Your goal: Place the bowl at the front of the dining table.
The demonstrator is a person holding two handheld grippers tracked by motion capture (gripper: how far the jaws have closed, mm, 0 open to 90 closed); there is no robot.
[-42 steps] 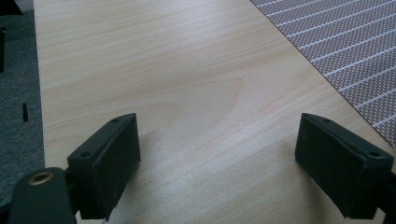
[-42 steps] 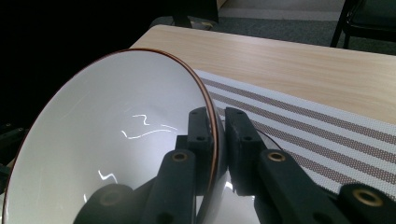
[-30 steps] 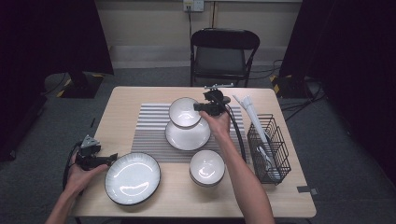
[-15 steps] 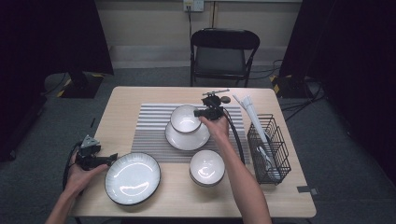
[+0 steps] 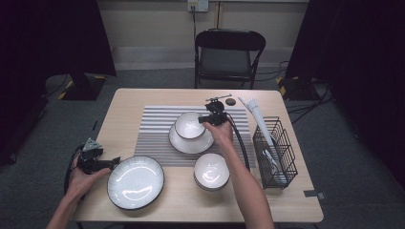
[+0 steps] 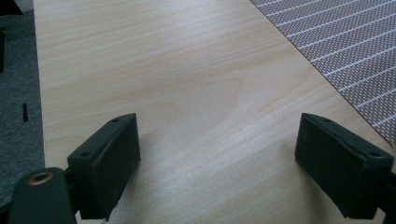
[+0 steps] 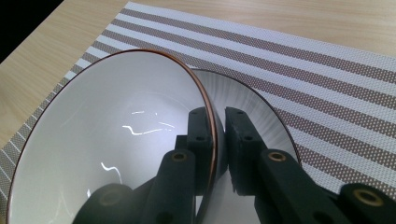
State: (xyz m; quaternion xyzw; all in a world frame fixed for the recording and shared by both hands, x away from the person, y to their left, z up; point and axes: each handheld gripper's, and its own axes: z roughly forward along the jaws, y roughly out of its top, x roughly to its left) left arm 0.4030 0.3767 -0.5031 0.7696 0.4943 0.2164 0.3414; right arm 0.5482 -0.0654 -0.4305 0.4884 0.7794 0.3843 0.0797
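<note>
Overhead, the high view looked down on a pale wooden table (image 5: pixel 143 102) with a striped placemat (image 5: pixel 155 129) across its middle. On the mat sat a white plate (image 5: pixel 184 144), and over it the right gripper (image 5: pixel 206 119) held a white bowl (image 5: pixel 189 125) by its right rim, the bowl lying within the plate's outline. Whether the bowl touched the plate could not be told from above. A second bowl (image 5: pixel 211 171) stood on the bare wood just off the mat's near edge, beside the person's right forearm. A larger, dark-rimmed plate (image 5: pixel 135 182) lay at the near left of the table, and the left gripper (image 5: pixel 114 163) rested just beside its left edge, in the person's left hand. A black wire basket (image 5: pixel 276 151) stood near the right edge of the table, with a white roll leaning out of it. A black folding chair (image 5: pixel 228 50) stood beyond the far side of the table.

Next, the left gripper view showed its two black jaws spread wide with nothing between them, only bare wood below and a corner of the placemat (image 6: pixel 355 42) at the upper right.

Lastly, the right gripper view showed the jaws clenched on the thin, brown-edged rim of the bowl (image 7: pixel 107 140), one pad inside the wall and one outside. The bowl hung tilted there, with the ribbed plate (image 7: pixel 254 109) just behind and under it on the placemat (image 7: pixel 327 70).
</note>
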